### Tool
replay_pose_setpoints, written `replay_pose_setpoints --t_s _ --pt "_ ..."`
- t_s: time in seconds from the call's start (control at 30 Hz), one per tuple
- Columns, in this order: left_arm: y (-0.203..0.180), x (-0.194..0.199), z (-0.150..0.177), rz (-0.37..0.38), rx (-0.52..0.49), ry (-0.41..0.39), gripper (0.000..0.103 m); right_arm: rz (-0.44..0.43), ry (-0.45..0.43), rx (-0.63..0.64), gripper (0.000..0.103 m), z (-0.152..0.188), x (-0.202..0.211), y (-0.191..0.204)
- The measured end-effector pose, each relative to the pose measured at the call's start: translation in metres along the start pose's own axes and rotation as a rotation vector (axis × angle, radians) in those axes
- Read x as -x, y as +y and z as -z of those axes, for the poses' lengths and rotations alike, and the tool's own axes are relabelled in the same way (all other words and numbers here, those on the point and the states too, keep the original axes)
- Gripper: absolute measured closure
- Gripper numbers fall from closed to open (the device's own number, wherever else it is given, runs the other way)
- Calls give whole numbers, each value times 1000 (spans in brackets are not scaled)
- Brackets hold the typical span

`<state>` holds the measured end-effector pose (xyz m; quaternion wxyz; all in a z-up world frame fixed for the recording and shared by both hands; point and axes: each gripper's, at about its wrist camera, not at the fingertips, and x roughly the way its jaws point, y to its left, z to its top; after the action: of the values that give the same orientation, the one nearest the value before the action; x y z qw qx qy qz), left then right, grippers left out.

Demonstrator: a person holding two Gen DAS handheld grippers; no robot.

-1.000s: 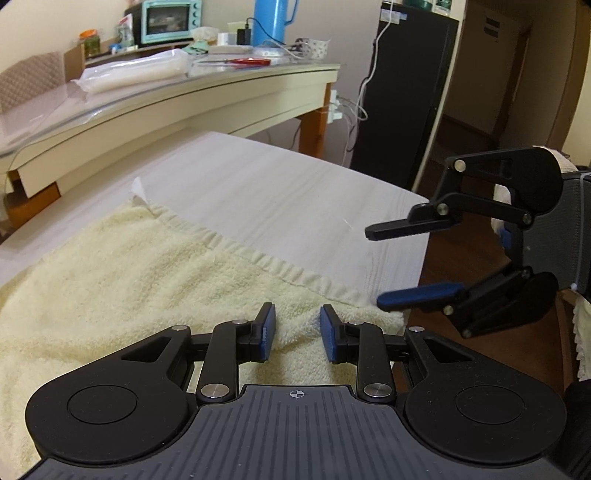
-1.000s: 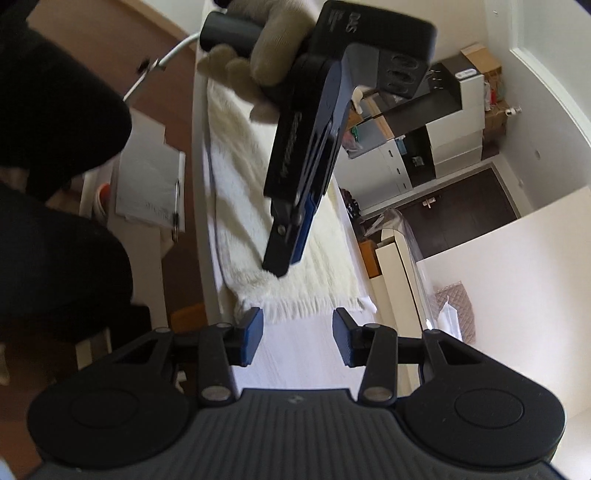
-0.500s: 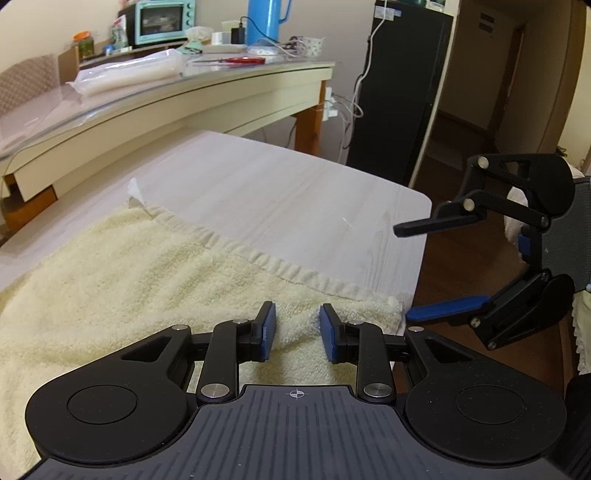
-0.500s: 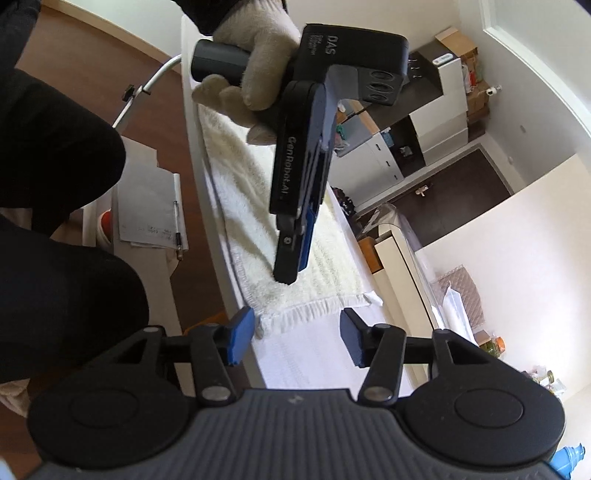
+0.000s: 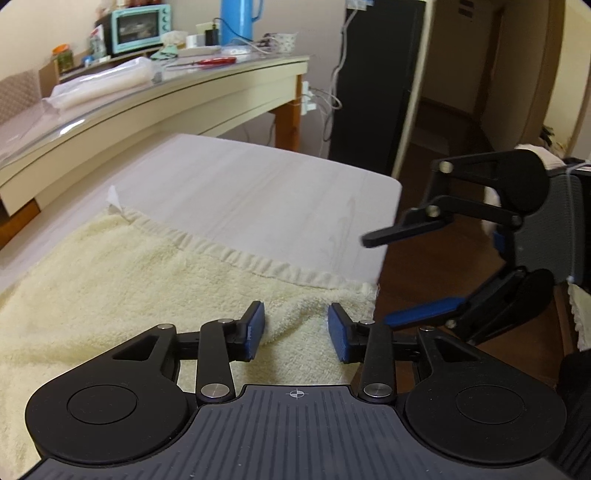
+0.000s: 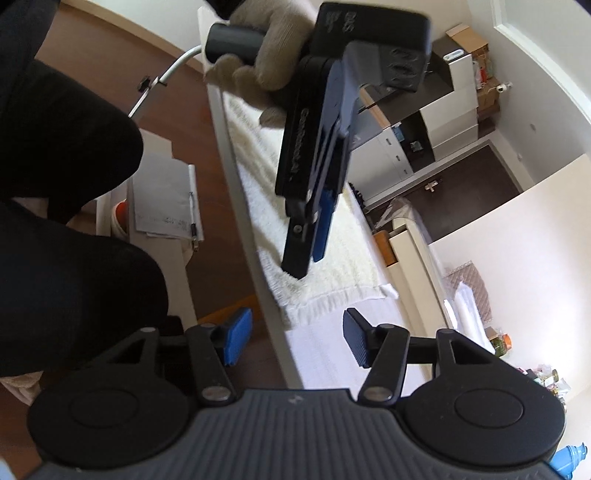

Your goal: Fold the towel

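Note:
A cream terry towel lies flat on the white table, its hemmed edge running to the near right corner. My left gripper hovers just over that corner; its jaws are opening and the pads pinch nothing. In the right wrist view the left gripper points down at the towel, held by a gloved hand. My right gripper hangs beside the table's edge near the same corner, one finger above and one below. In its own view the right gripper is opening, with the table edge between its fingers.
A long beige counter behind the table carries a teal oven, a blue kettle and red scissors. A black fridge stands further right. Beside the person's dark legs a stool holds papers.
The left gripper's jaws have spread apart over the towel corner. The right gripper's fingers have opened wider, and it has shifted a little beside the table edge.

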<state>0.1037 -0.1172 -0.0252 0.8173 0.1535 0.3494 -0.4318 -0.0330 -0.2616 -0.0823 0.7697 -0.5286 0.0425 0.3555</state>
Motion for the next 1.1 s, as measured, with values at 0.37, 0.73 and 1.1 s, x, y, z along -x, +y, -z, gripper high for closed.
replay_pose_setpoints --t_s 0.37,0.73,1.1 --pt "-2 1 1 2 -5 1 63 41 -36 23 54 -6 4 -5" --pt "10 21 8 -50 46 -46 63 -14 -25 39 95 -13 -6 -9" --pt "36 117 95 -348 171 50 64 -4 -28 28 96 -25 -5 -17"
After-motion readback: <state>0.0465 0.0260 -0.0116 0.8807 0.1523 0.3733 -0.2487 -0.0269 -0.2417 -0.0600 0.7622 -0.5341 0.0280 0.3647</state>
